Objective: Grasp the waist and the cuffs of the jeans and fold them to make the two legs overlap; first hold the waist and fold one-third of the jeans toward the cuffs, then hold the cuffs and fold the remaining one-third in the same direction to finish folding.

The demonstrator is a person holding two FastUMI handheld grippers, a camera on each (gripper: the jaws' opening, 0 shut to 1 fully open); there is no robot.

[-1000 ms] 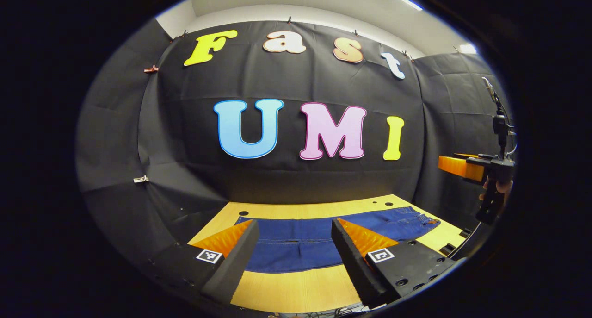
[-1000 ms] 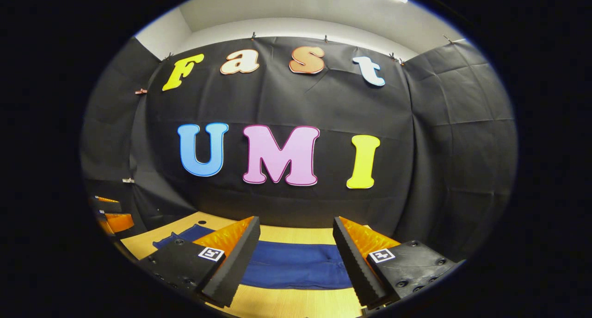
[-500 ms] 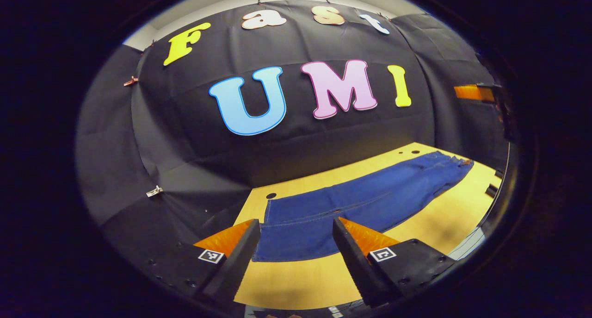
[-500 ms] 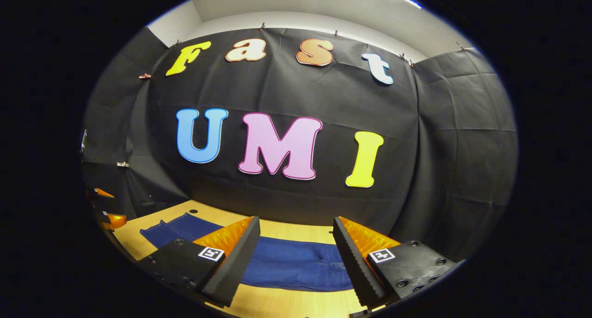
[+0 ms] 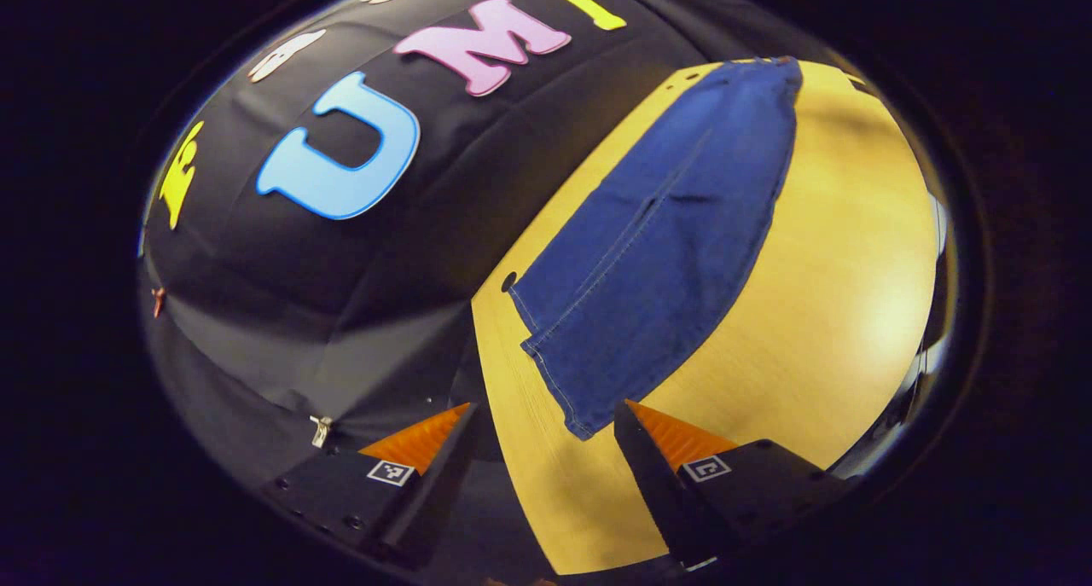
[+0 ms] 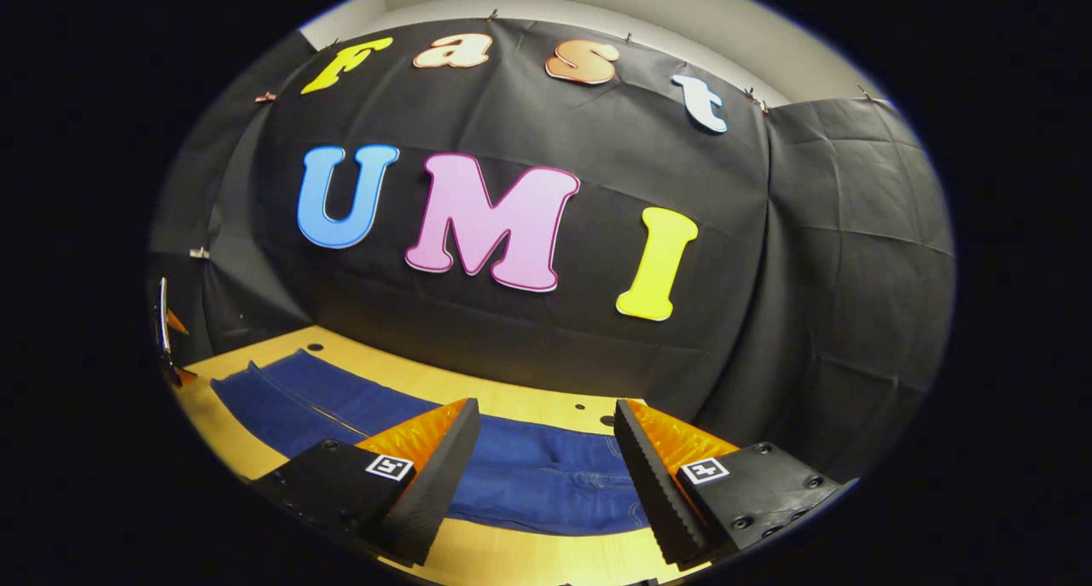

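Note:
Blue jeans (image 5: 657,236) lie flat and stretched out lengthwise on the wooden table (image 5: 836,296). Their cuff end (image 5: 559,373) is nearest my left gripper (image 5: 544,409), which hovers open just above and short of it, touching nothing. The waist (image 5: 768,67) lies at the far end. In the right gripper view the jeans (image 6: 529,475) run from the waist part under my open right gripper (image 6: 546,405) out to the legs (image 6: 281,394) at the left. That gripper hangs above the cloth with nothing between its fingers.
The black cloth wall (image 6: 529,347) stands close behind the table's far edge and wraps round both ends. Small round holes (image 5: 509,281) dot the tabletop (image 6: 409,380). Bare wood lies in front of the jeans. A bit of the other gripper (image 6: 171,326) shows at the far left.
The left gripper has rolled and tipped down toward the cuff end, which is now much closer. The right gripper has dipped slightly toward the waist. Both stayed open.

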